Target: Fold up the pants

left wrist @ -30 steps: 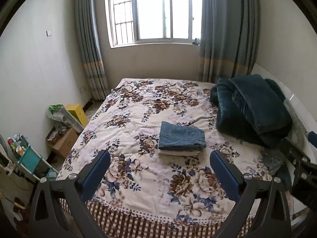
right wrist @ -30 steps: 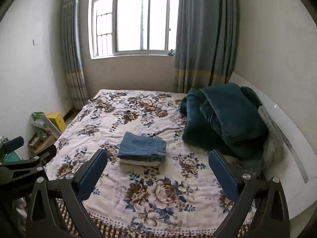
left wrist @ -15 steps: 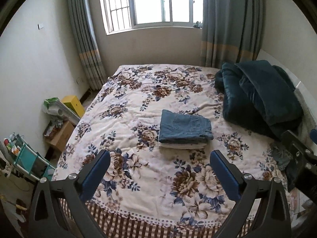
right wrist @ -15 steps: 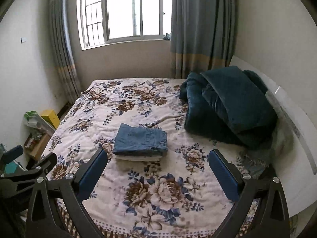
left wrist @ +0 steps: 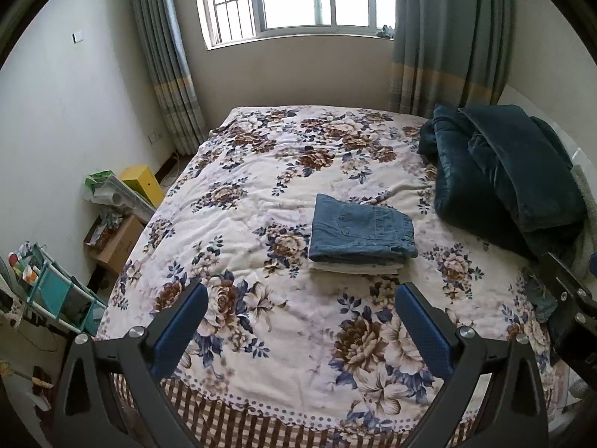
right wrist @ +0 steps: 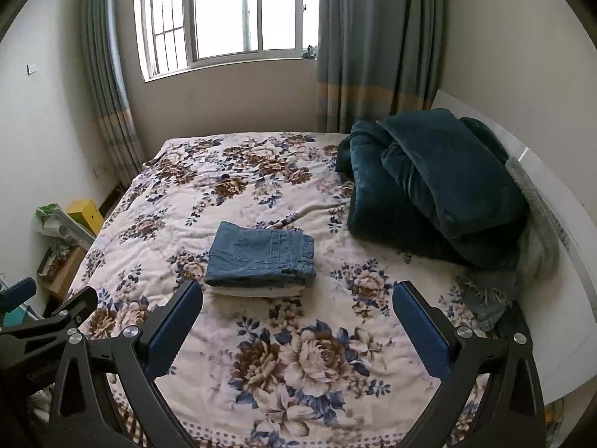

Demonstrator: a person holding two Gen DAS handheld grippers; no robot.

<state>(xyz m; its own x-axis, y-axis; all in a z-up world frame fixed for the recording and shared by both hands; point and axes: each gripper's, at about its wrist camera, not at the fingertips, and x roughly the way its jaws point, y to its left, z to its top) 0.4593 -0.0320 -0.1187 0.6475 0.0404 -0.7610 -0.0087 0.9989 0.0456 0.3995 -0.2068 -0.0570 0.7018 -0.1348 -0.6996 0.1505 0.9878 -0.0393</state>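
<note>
The jeans (left wrist: 361, 230) lie folded on the bed (left wrist: 261, 171). Both the left gripper (left wrist: 301, 308) and right gripper (right wrist: 297, 306) are wide, holding nothing. The job looks done.

Readable text: none in either view
Folded jeans (left wrist: 360, 229): back pocket and waistband show; no brand tag legible
Yellow box (left wrist: 143, 183): plain face; one small dark dot, no lettering
Cardboard box (left wrist: 119, 240): no print can be made out
Shelf items (left wrist: 22, 265): colourful packaging, too small and blurred to read
Wall plate (left wrist: 77, 36): blank white
</note>
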